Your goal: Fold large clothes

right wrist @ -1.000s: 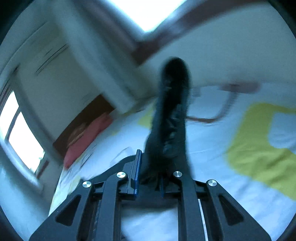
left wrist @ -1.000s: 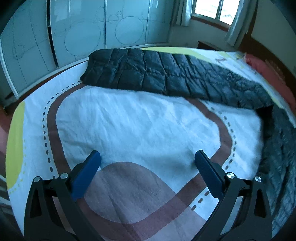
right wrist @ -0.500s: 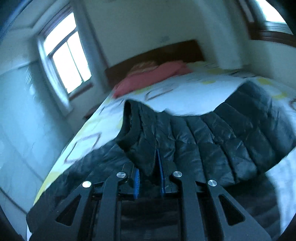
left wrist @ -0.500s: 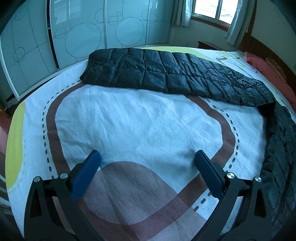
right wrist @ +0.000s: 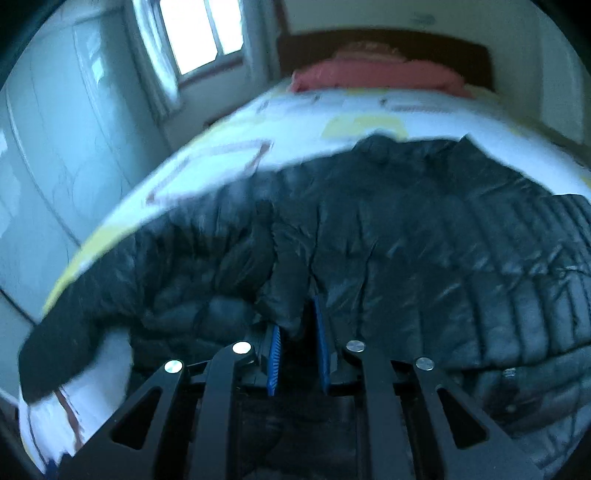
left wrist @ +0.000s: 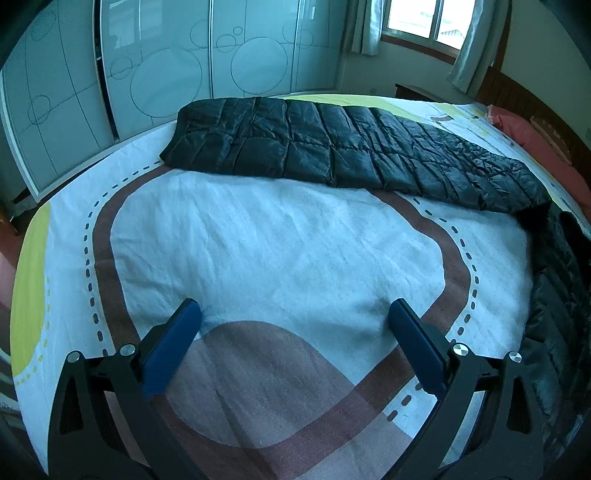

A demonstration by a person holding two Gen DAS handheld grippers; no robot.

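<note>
A large black quilted down jacket (left wrist: 354, 155) lies across the far part of the bed, one long sleeve stretched leftward and its body running down the right edge (left wrist: 557, 295). My left gripper (left wrist: 295, 325) is open and empty, low over the white and brown bedspread (left wrist: 258, 240), well short of the jacket. My right gripper (right wrist: 297, 332) is shut on a fold of the jacket (right wrist: 424, 251), which spreads out beyond its fingers; the view is blurred.
The bed fills most of both views. Sliding wardrobe doors (left wrist: 166, 74) stand past its far left side. A red pillow (right wrist: 373, 72) and dark headboard (right wrist: 388, 46) lie at the bed's head. Windows with curtains (left wrist: 417, 18) are behind.
My right gripper has swung the held jacket part down from the air onto the bed, over the rest of the jacket. The far sleeve has settled flat. My left gripper has stayed still.
</note>
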